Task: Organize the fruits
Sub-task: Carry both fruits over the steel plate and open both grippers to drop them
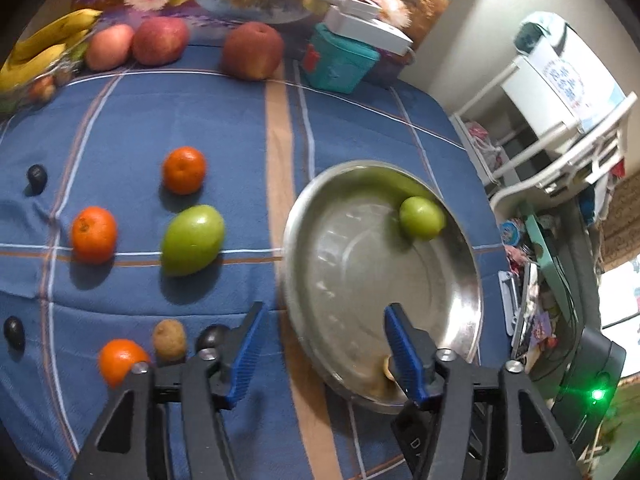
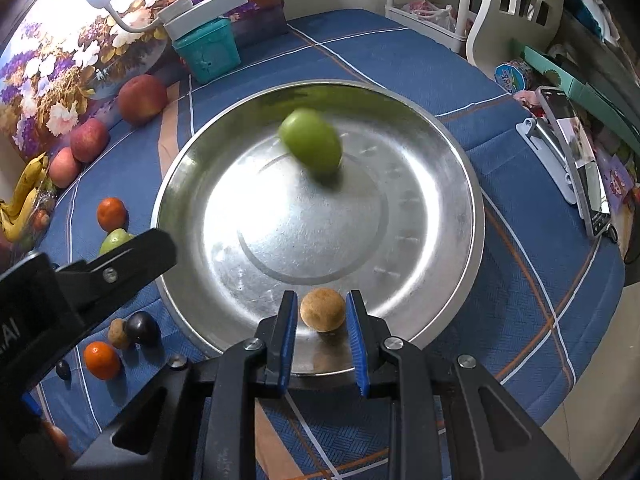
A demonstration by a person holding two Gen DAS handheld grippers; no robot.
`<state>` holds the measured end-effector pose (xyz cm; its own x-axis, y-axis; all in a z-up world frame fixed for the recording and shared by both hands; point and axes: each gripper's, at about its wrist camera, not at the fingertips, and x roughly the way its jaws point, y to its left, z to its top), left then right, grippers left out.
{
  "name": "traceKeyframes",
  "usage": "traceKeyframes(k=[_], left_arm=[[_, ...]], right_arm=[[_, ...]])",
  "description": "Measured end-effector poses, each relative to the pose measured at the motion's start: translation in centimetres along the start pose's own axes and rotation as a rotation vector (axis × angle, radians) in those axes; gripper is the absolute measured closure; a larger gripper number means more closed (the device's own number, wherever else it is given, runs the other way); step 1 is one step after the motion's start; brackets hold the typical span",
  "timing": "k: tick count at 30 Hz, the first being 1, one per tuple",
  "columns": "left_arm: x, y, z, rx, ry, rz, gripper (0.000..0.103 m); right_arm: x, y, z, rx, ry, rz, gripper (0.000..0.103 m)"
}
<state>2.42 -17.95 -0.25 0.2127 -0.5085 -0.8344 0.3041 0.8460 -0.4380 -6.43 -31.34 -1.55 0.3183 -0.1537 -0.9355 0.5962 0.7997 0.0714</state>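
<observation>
A round steel plate [image 2: 432,216] lies on the blue checked cloth. A green fruit [image 2: 311,146] in it looks motion-blurred; it also shows in the left wrist view [image 1: 422,217]. A small brown fruit [image 2: 322,309] sits at the plate's near rim between the open fingers of my right gripper [image 2: 322,312], not touching them. My left gripper [image 1: 326,322] is open and empty over the plate's [image 1: 460,280] left rim. On the cloth lie a larger green fruit [image 1: 192,239], three oranges [image 1: 184,170] [image 1: 94,234] [image 1: 119,360], a brown fruit [image 1: 169,338] and dark plums [image 1: 37,178].
Red apples [image 1: 253,50] [image 1: 160,40] and bananas [image 1: 44,52] line the back by a floral picture. A teal box [image 1: 340,62] with a white lamp base stands behind the plate. A phone on a stand [image 2: 572,160] sits at the right table edge; shelves beyond.
</observation>
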Motion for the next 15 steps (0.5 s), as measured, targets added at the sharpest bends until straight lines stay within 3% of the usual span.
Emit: traceKeyframes(k=[5,7,11,13,15], left_arm=[[-1.0,1.6,-0.1,-0.037,-0.013,0.096,0.023],[-1.3,2.3,-0.2,-0.056,-0.012,0.125,0.018],[-2.5,4.1,-0.3,-0.092,-0.034,0.218,0.002],[-3.2,4.9,-0.4,-0.102,-0.056,0.264,0.0],[-4.1,5.7,-0.2,-0.106,-0.079,0.318,0.0]], right_arm=[[0.0,0.1,-0.2,-0.015,-0.005,-0.006,0.059],[-0.1,0.2,-0.2,-0.02,-0.015,-0.014,0.046],[-0.4,0.5,-0.3,-0.033,-0.038,-0.013,0.034],[-0.5,0.7,-0.4,-0.044,-0.047,-0.014,0.023],[-0.5,0.8,-0.4,-0.05,-0.054,-0.011,0.019]])
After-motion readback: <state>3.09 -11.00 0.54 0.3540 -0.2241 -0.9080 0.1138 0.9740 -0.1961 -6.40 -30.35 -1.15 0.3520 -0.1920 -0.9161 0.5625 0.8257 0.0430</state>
